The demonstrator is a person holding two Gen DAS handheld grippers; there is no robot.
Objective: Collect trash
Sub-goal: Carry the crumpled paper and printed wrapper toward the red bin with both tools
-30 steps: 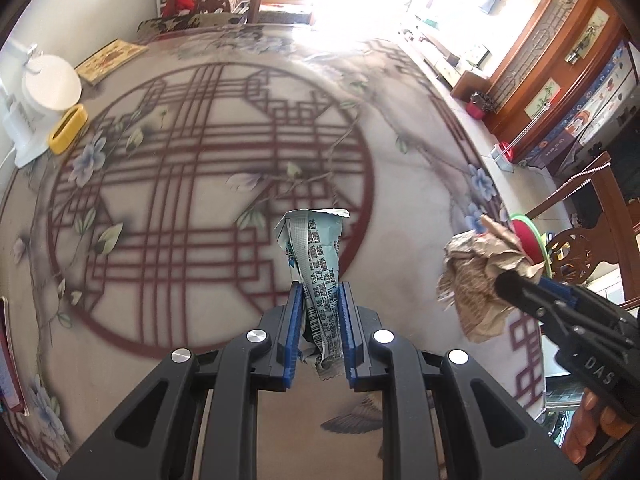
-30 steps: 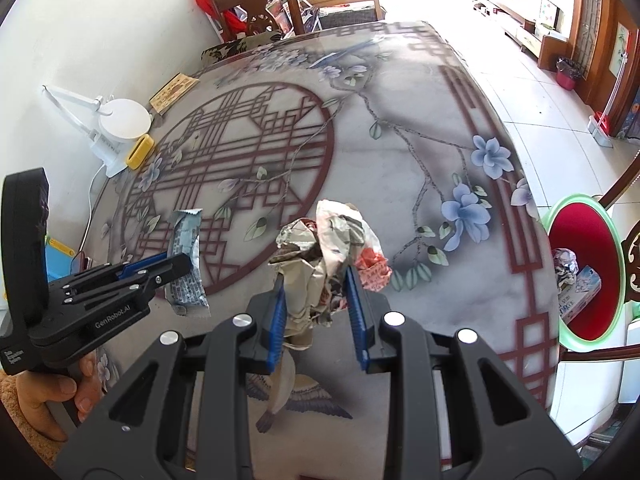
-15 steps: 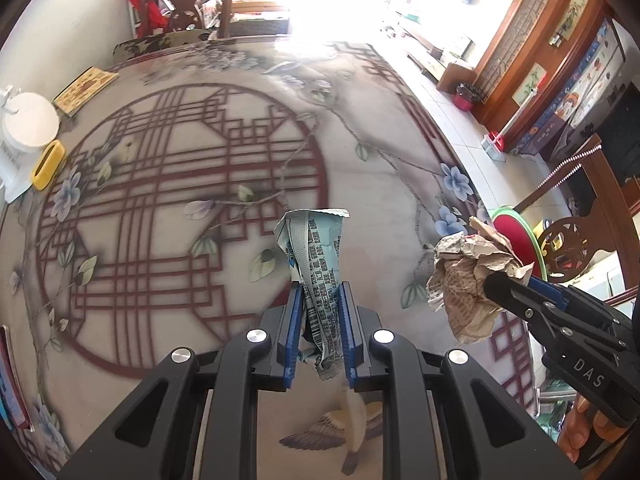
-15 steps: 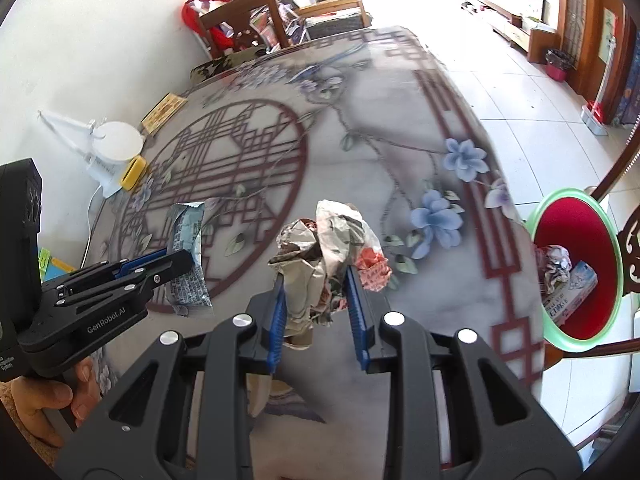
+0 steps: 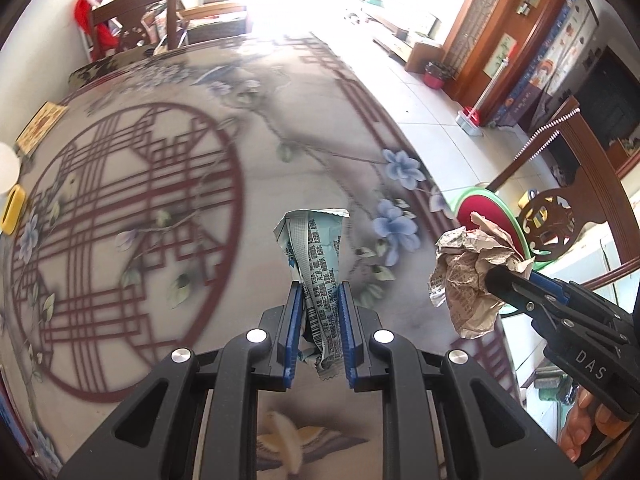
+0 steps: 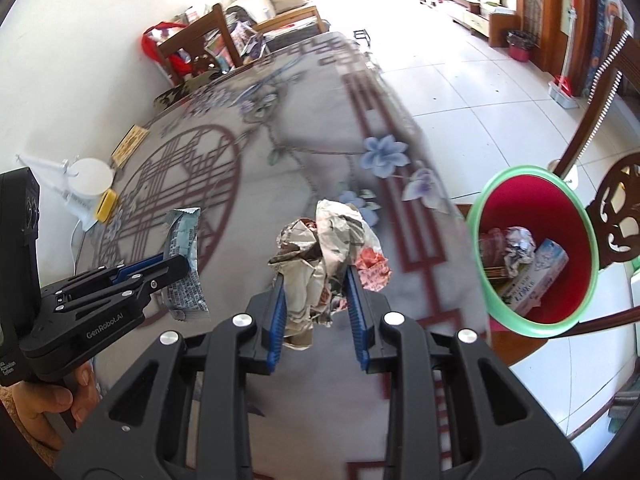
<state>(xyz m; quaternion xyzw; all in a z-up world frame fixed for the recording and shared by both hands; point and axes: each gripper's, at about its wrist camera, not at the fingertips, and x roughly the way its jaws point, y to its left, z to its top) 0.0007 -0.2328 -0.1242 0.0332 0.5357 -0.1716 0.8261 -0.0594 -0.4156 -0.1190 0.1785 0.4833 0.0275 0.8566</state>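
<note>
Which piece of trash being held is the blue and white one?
The flat snack wrapper in the left gripper. The right gripper holds a brownish crumpled paper wad instead.

Both grippers (image 5: pixel 319 300) (image 6: pixel 316 280): black arms, blue ribbed pads, silver screws; white "DAS" and "GenRobot.AI" lettering.

Left gripper (image 6: pixel 182 268) body, side face: "GenRobot.AI" in white letters.
Right gripper (image 5: pixel 496 280) body, side face: "DAS" in white letters.
Left gripper camera housing, lower edge: small white lettering, cut off and unreadable.
Pale blue wrapper (image 5: pixel 318 264) clamped in left gripper: dense printed lines, too small to read.
Carton (image 6: pixel 534 276) in red bin (image 6: pixel 484 280): print not legible.
</note>
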